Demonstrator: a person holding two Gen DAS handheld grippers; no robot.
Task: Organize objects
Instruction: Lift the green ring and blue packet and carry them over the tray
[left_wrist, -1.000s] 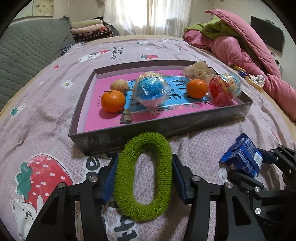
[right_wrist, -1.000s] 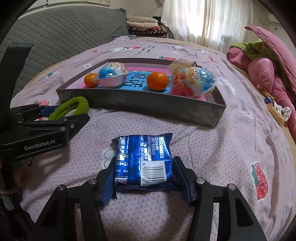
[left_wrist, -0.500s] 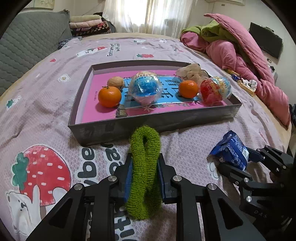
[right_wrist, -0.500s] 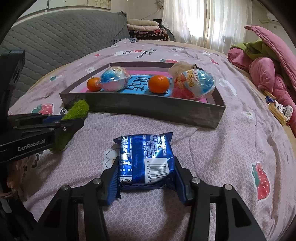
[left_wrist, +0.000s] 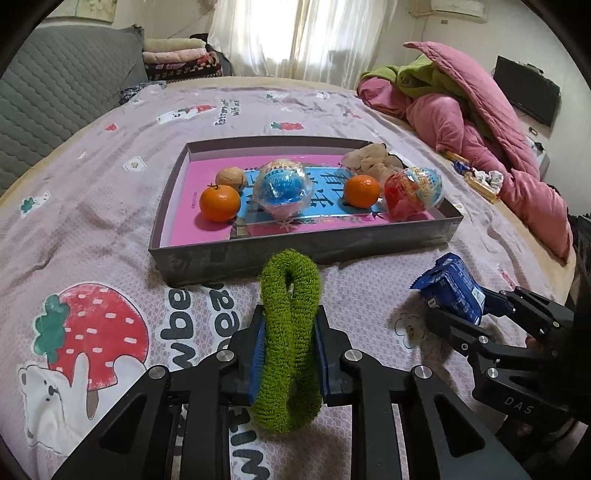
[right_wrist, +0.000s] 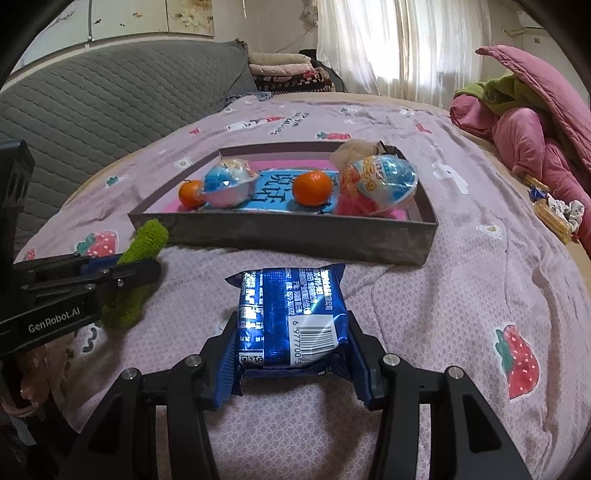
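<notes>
Two things are in hand at once. The green loop (left_wrist: 290, 343), squeezed flat, sits low and centre in the left wrist view, pinched between the blue pads of the left gripper (left_wrist: 290, 360), which is clenched tight on it. The blue packet (right_wrist: 291, 317) sits in the lower middle of the right wrist view, grasped across its width by the right gripper (right_wrist: 291, 363); in the left view the same packet shows at the right edge.

Above both, mid-frame, lies the tray (left_wrist: 303, 254), its near wall just beyond the loop. Inside it are two oranges (left_wrist: 219, 203), a walnut (left_wrist: 231, 177) and two wrapped balls (left_wrist: 282, 186), on a pink liner.

The step looks like pick-up done, carry not yet made. The next move probably calls for lifting each item over the near wall and setting it on a bare patch of liner; the tray's lower left corner looks freest.
</notes>
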